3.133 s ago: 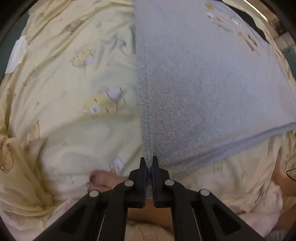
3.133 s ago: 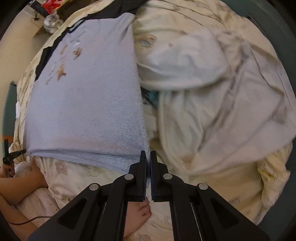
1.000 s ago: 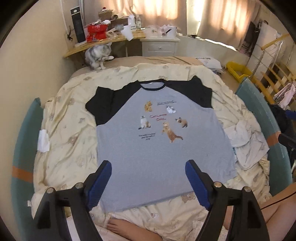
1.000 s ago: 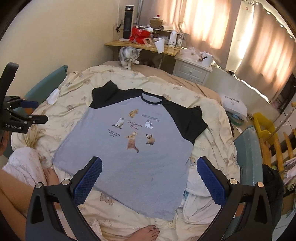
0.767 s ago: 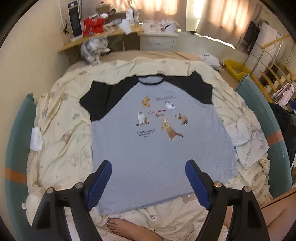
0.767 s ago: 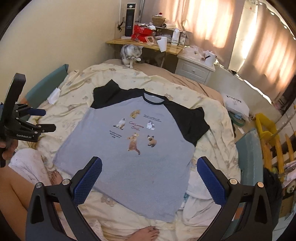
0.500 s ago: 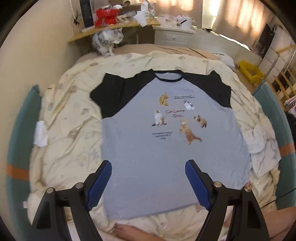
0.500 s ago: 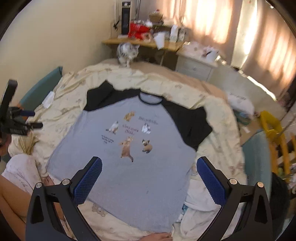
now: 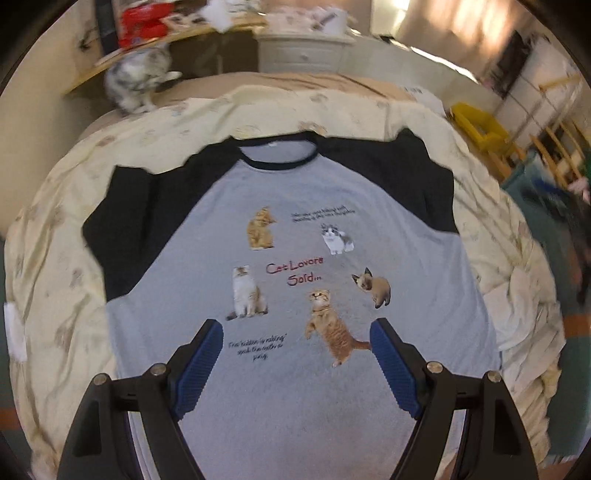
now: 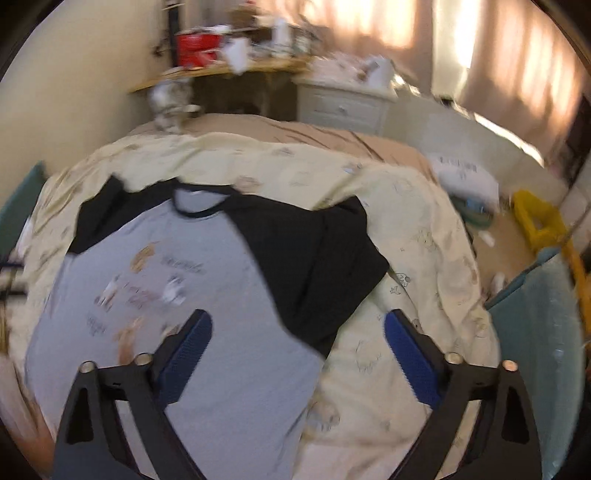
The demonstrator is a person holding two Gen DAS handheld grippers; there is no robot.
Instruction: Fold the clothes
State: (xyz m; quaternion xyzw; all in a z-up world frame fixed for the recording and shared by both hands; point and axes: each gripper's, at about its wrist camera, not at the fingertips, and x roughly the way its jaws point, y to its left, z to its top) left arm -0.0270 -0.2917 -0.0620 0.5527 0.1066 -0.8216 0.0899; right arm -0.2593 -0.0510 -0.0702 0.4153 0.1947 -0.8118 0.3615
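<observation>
A grey T-shirt (image 9: 295,387) with black sleeves and cat prints lies flat, front up, on a pale yellow duvet (image 9: 62,280). My left gripper (image 9: 296,328) hangs open above the shirt's printed middle, nothing between its blue pads. The right wrist view shows the same T-shirt (image 10: 221,280) on the left. My right gripper (image 10: 298,319) hovers over the shirt's black right sleeve (image 10: 317,266); its jaws are closing, wide apart, with nothing between them. That view is blurred by motion.
A grey cat (image 9: 136,81) sits at the head of the bed near a cluttered wooden shelf (image 9: 177,33) and a white nightstand (image 9: 303,51). Crumpled white cloth (image 9: 524,321) lies at the bed's right edge. A yellow bin (image 10: 535,218) stands on the floor.
Both grippers have dropped toward the bed and moved forward over the shirt. The right one has swung toward the right sleeve and its jaws have narrowed slightly.
</observation>
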